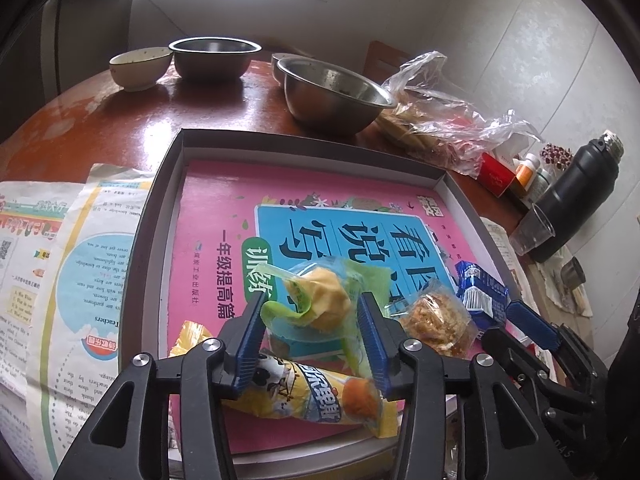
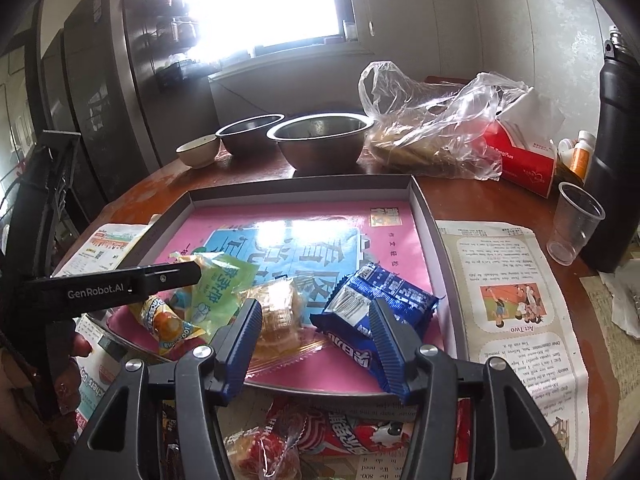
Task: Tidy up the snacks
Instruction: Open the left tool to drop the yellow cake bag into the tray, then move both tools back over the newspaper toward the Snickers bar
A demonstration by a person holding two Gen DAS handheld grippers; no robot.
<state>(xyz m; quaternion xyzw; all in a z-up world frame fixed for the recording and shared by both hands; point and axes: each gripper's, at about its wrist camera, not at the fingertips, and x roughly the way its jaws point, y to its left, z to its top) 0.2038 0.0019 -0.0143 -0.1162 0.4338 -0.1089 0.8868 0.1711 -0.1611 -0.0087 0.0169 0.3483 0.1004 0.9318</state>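
A shallow grey box tray (image 1: pixel 160 208) (image 2: pixel 430 216) lined with a pink booklet holds several snacks. My left gripper (image 1: pixel 312 308) is open with its fingers either side of a green-wrapped yellow pastry (image 1: pixel 324 300) (image 2: pixel 224 280) lying in the tray. A yellow tube snack (image 1: pixel 304 396) (image 2: pixel 168 320) lies under the left fingers. A clear-wrapped brown cake (image 1: pixel 434 322) (image 2: pixel 280 316) and a blue packet (image 1: pixel 480 288) (image 2: pixel 376 300) lie beside it. My right gripper (image 2: pixel 316 316) is open, hovering over the tray's near edge above the cake and blue packet. Red-wrapped snacks (image 2: pixel 332 432) lie on the newspaper below it.
Two steel bowls (image 1: pixel 332 92) (image 2: pixel 320 140) and a cream bowl (image 1: pixel 140 66) stand at the back of the round wooden table. A plastic bag of food (image 2: pixel 432 136), a red tissue box (image 2: pixel 524 160), a clear cup (image 2: pixel 572 224) and a black flask (image 2: pixel 616 152) stand right. Newspaper (image 1: pixel 60 248) lies around the tray.
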